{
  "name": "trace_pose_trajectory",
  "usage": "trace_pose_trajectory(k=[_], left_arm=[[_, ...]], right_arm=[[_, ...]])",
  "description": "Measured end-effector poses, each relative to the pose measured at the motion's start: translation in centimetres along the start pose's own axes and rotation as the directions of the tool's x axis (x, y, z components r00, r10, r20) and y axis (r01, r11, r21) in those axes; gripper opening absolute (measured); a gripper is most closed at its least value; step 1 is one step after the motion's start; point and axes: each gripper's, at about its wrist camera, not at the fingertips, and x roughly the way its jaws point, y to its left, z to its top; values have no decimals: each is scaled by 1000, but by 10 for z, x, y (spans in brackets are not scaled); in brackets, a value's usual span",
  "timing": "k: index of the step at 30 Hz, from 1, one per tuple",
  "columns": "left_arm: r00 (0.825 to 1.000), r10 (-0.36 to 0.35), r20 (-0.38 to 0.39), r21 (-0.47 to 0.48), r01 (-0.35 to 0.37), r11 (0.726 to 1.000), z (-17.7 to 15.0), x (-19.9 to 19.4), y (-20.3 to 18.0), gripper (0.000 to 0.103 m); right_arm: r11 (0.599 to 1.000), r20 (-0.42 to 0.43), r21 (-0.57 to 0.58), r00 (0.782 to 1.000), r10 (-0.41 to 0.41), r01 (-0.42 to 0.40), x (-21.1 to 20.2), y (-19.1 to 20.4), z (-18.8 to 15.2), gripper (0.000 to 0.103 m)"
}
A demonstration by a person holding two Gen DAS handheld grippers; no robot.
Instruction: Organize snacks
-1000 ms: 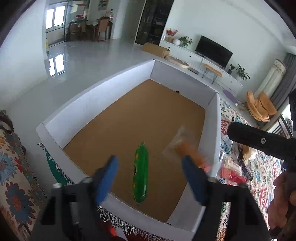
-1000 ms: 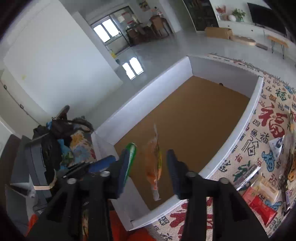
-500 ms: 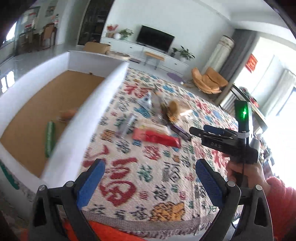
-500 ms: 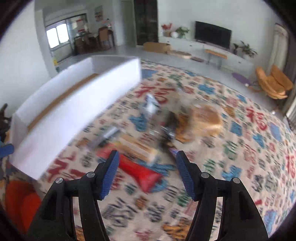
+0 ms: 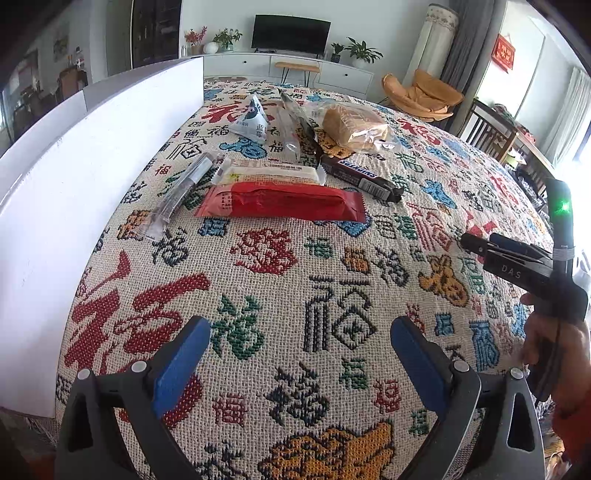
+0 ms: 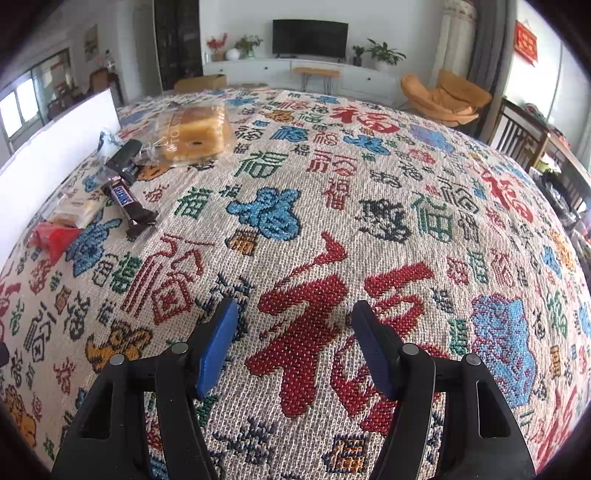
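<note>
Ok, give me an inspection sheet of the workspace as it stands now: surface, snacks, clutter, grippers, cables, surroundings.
Surface: patterned cloth, flat.
Box: white wall along the cloth's left edge; inside hidden.
Snacks: red pack, pale bar behind it, Snickers, clear stick pack, pyramid pouch, bagged bread; all on the cloth beside the box.
Clutter: nothing seen.
Left gripper: jaws open, empty, above the cloth.
Right gripper: jaws open, empty, well right of the snacks.
Cables: nothing seen.
Surroundings: TV, orange chair, plants.
</note>
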Motion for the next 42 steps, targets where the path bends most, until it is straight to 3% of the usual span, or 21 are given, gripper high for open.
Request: trace_pose_trajectory(k=[11, 22, 42], left_arm=[[998, 44, -33, 1, -44, 999, -4, 19, -1, 98], [991, 116, -60, 78, -111, 991, -6, 28, -15, 103], [990, 125, -61, 84, -120, 989, -6, 29, -17, 103]], right_arm=[[999, -15, 44, 1000, 2, -2, 6, -7, 2, 82], [999, -15, 46, 1000, 2, -1, 8, -9, 1, 82], [999, -16, 48, 1000, 2, -1, 8, -9, 1, 82]])
